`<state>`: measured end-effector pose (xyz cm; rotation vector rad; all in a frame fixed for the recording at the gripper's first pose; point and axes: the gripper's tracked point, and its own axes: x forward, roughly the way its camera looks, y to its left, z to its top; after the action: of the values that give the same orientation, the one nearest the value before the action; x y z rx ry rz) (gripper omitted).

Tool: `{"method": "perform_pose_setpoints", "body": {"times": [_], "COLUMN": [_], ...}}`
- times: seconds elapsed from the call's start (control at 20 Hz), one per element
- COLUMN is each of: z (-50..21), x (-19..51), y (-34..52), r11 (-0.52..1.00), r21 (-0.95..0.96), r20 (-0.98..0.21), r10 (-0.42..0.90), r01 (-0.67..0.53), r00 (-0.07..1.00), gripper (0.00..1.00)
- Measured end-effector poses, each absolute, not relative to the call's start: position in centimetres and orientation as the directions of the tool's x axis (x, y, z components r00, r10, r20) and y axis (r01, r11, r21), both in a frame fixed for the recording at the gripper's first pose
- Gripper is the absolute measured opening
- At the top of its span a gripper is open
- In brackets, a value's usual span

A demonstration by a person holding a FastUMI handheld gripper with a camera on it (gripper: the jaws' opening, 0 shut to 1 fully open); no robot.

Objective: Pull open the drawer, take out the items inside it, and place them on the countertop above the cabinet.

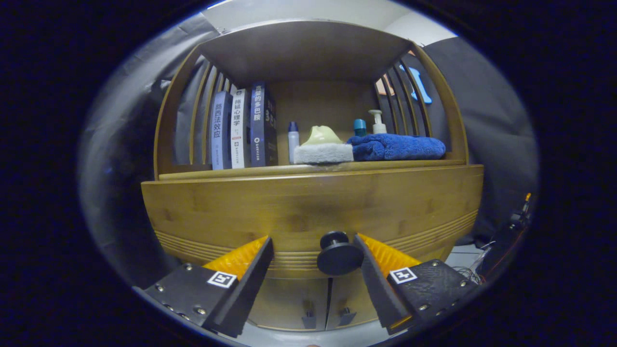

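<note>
A wooden drawer front (308,207) spans the cabinet just ahead of me and sits flush, closed. Its round dark knob (339,255) lies between my fingers, close against the right one and well apart from the left one. My gripper (313,243) is open, with a wide gap between the fingertips. The countertop (308,168) runs right above the drawer. The drawer's inside is hidden.
On the countertop stand three books (243,130), a small white bottle (293,140), a pale sponge block with a green top (324,147), a folded blue towel (397,147), a teal-capped bottle (359,127) and a pump bottle (378,121). Two cabinet doors (328,299) lie below the drawer. Cables (506,236) hang beside the cabinet.
</note>
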<state>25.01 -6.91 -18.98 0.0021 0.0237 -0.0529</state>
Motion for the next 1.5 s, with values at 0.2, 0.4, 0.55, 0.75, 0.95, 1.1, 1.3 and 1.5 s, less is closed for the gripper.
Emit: {"method": "perform_pose_setpoints", "body": {"times": [0.2,0.4,0.55,0.75,0.95,1.1,1.3,1.5], "z": [-19.0,-19.1,-19.1,-20.4,-22.7,-22.9,-19.4,-14.4], "x": [26.5,26.7,27.2,27.1,24.9,22.8,19.9,16.1], "y": [-6.7,-6.6,-6.6,-6.9,-7.0,-7.1,-7.1,-7.5], "r11": [0.999,0.999,0.999,0.997,0.998,0.995,0.998,0.992], "r21": [0.009,0.003,-0.006,-0.052,-0.057,-0.094,-0.028,0.104], "r20": [-0.046,-0.07,-0.071,-0.096,-0.113,-0.101,-0.027,-0.035], "r10": [-0.053,-0.041,-0.046,-0.055,-0.035,-0.04,-0.052,-0.065], "r01": [0.053,0.041,0.046,0.05,0.029,0.031,0.052,0.069], "r00": [0.998,0.997,0.996,0.994,0.993,0.994,0.998,0.997], "gripper": [1.0,0.99,1.0,0.99,0.99,0.99,0.99,0.99]}}
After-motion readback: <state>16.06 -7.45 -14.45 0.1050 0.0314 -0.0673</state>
